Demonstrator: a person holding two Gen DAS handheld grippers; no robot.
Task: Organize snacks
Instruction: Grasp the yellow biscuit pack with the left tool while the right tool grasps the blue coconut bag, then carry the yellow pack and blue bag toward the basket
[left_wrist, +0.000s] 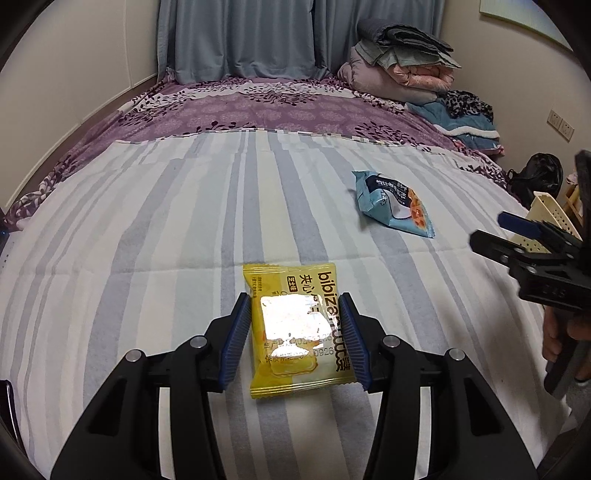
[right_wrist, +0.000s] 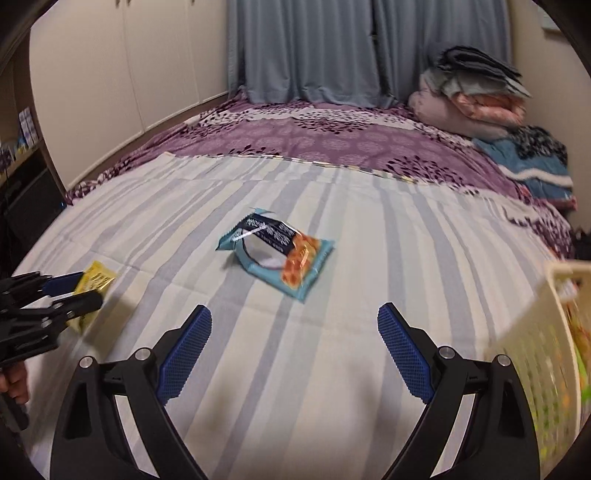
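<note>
the left gripper (left_wrist: 295, 332) has its two blue pads (left_wrist: 236, 339) pressed against the two side edges of a yellow snack packet (left_wrist: 295, 328), which lies flat on the striped sheet (left_wrist: 166, 240) right between the fingers, printed side up with glare across its middle. in the right wrist view the same packet (right_wrist: 96, 277) peeks out past the left gripper (right_wrist: 70, 291) far off to the left.

the right gripper (right_wrist: 295, 325) stands wide, its blue pads (right_wrist: 186, 354) well apart with only bare sheet (right_wrist: 295, 369) between them. ahead of its fingertips and a little toward the middle lies a teal snack packet (right_wrist: 275, 251), slightly puffed and askew on the sheet. from the left gripper that teal packet (left_wrist: 393, 201) sits ahead and to the right, well apart from the yellow one. just beside the right gripper on its right is a cream perforated basket (right_wrist: 535, 354), blurred, with colourful things inside that cannot be made out.

farther on, a purple floral cover (left_wrist: 266, 110) runs across the bed, folded quilts (left_wrist: 399, 62) are piled at the far right, and blue-grey curtains (left_wrist: 243, 37) hang behind.
</note>
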